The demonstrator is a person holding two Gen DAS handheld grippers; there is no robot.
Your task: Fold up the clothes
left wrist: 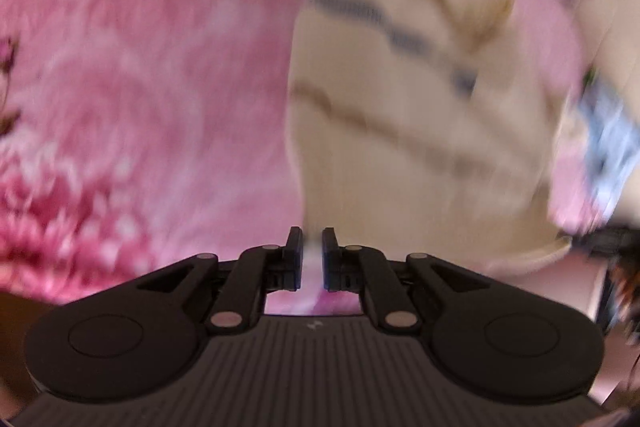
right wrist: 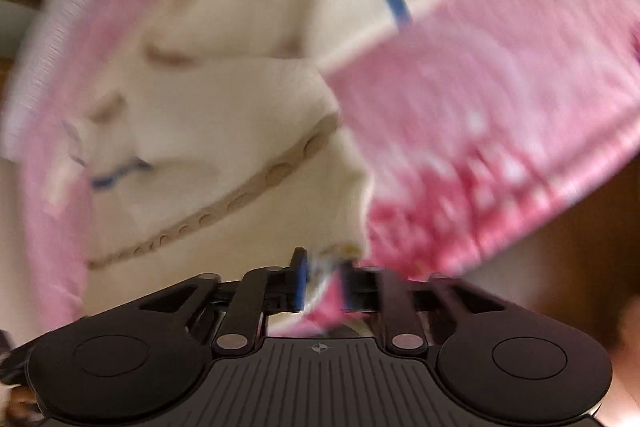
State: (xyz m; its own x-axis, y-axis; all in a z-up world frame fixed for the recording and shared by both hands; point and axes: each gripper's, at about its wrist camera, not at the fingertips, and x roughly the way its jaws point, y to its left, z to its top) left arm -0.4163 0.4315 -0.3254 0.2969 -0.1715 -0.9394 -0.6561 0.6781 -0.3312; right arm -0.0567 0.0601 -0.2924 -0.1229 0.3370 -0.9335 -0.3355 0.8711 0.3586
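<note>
A cream garment [left wrist: 400,99] with tan trim and a thin blue line lies on pink patterned fabric [left wrist: 140,67]. Both views are motion-blurred. My left gripper [left wrist: 311,255] is nearly shut, with a thin edge of pale cloth pinched between its black fingers [left wrist: 294,255]. In the right wrist view the cream garment [right wrist: 224,131] shows a tan dotted hem, and the pink fabric [right wrist: 500,107] lies beside it. My right gripper [right wrist: 322,281] is shut on a bunched edge of cream and pink cloth.
A blue and white patterned item [left wrist: 608,135] shows at the right edge of the left wrist view. Dark brown surface [right wrist: 580,247] lies at the right of the right wrist view.
</note>
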